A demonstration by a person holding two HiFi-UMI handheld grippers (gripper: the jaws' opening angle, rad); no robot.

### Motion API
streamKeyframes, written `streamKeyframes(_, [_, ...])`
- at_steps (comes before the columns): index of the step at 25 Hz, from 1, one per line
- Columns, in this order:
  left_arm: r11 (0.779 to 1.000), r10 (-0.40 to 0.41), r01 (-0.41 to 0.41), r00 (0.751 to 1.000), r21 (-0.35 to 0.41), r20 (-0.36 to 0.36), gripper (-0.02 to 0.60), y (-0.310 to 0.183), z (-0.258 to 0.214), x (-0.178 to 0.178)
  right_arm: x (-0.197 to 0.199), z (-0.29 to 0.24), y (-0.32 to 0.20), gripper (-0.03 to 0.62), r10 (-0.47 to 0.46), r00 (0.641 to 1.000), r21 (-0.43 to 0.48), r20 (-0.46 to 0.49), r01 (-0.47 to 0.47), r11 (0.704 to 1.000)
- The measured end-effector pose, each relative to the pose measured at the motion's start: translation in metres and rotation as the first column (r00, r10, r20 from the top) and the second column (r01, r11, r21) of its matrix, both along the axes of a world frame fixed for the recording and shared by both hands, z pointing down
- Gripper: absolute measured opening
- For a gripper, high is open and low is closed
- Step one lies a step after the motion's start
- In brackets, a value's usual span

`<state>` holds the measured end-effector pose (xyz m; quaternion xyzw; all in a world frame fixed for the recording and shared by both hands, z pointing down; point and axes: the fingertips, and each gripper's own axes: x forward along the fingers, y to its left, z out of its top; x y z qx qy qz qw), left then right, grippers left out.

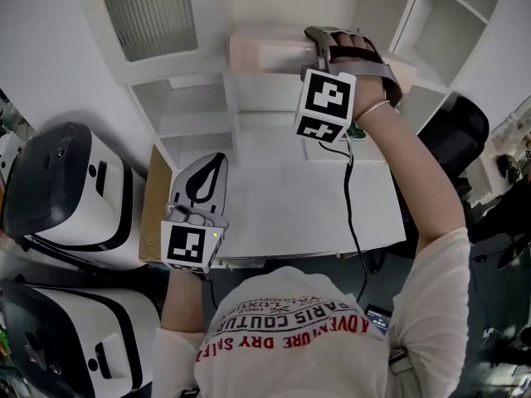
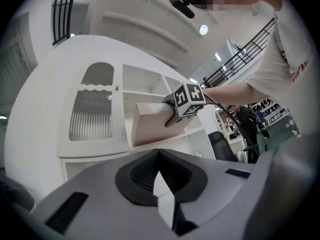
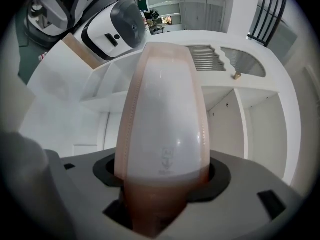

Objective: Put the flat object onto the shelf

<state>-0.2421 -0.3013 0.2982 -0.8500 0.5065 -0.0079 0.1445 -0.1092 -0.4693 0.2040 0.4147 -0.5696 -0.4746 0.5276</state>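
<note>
Right hand-held gripper [image 1: 325, 46] clamps the pink flat box [image 1: 265, 52], raised at the white shelf unit [image 1: 199, 123] behind the white worktop [image 1: 282, 206]. Left hand-held gripper [image 1: 211, 166] closed, empty, over the worktop's left edge. White machines [image 1: 70, 197] left, black chair [image 1: 460, 131] right.

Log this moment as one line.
right gripper: shut on flat box | flat box: held up before white shelf unit, not set down | left gripper: shut, empty, near table edge

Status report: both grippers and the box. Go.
Right gripper shut on pink flat box, up at white shelf unit, not released. Left gripper shut, empty, over table. Nothing seen in the way.
</note>
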Motion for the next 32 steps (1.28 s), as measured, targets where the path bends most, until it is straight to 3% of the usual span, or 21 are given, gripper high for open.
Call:
streamKeyframes(8, [1.000,-0.011,0.011,1.000,-0.017,0.012,0.012,-0.032,0.008,0.010,-0.004,0.012,-0.038,0.339,-0.015,1.000,-0.014,-0.004,0.015,1.000])
streamKeyframes(17, [0.998,-0.027,0.027,1.000,-0.053,-0.006,0.012,-0.057,0.018,0.011,-0.017,0.040,-0.067,0.368,-0.031,0.999,-0.175,0.042,0.038,0.984])
streamKeyframes(32, [0.994,-0.064,0.064,0.998,-0.085,0.004,0.012,-0.072,0.033,-0.001,-0.031,0.080,-0.109,0.420,-0.038,0.994,-0.322,0.098,0.068,0.944])
